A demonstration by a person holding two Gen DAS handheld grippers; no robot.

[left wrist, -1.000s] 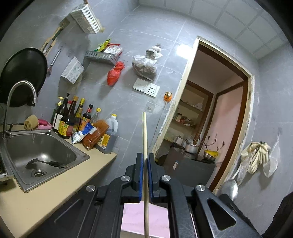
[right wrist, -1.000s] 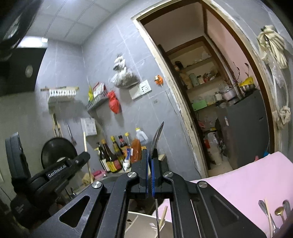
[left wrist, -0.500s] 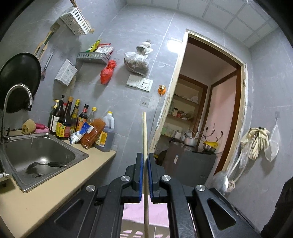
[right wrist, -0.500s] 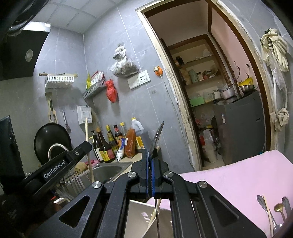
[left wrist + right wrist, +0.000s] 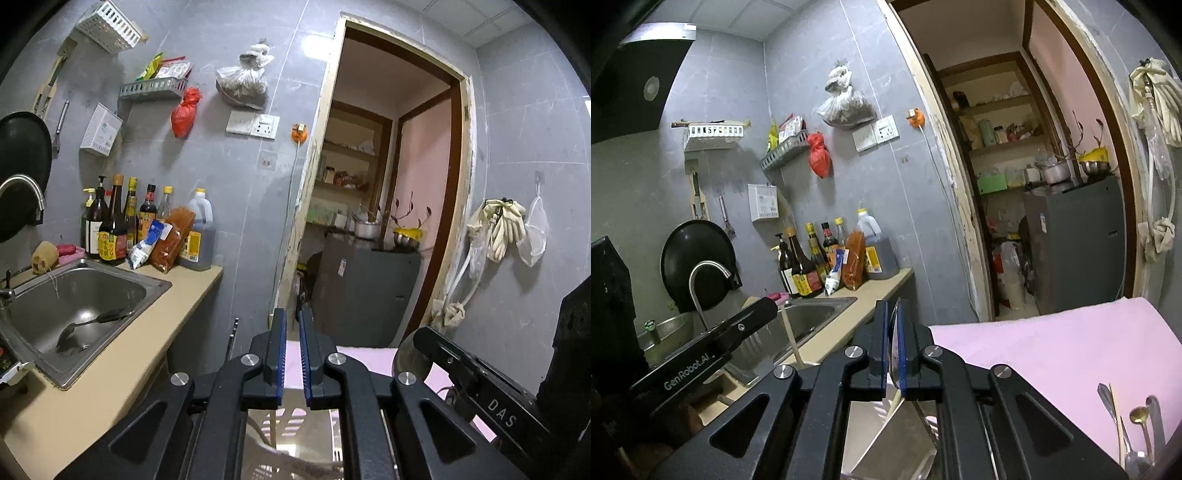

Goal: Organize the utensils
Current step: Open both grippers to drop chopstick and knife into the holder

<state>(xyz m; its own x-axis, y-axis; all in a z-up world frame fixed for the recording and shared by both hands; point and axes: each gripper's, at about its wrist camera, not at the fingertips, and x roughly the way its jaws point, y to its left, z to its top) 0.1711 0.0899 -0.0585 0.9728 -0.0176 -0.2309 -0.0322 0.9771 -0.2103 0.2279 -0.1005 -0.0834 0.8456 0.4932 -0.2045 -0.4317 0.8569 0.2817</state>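
My left gripper (image 5: 291, 321) hangs over a white slotted holder (image 5: 291, 424). Its jaws are opening and nothing is between them. A wooden chopstick (image 5: 273, 428) stands in the holder just below; the right wrist view shows the chopstick (image 5: 792, 343) upright beside the left gripper (image 5: 770, 308). My right gripper (image 5: 894, 314) is opening too, with a thin metal utensil (image 5: 894, 343) still between its pads, its tip level with the fingertips and its lower part over the holder (image 5: 871, 417). More spoons and a chopstick (image 5: 1134, 424) lie on the pink cloth (image 5: 1052, 350).
A steel sink (image 5: 155, 284) with a ladle (image 5: 92, 325) in it is set in the beige counter (image 5: 122, 369) at the left. Sauce bottles (image 5: 122, 225) line the wall. An open doorway (image 5: 388, 184) with a grey fridge (image 5: 369, 291) lies ahead.
The chopstick has left my left jaws and dropped into the holder. The metal utensil has slid down between my right pads. Both views have tilted down.
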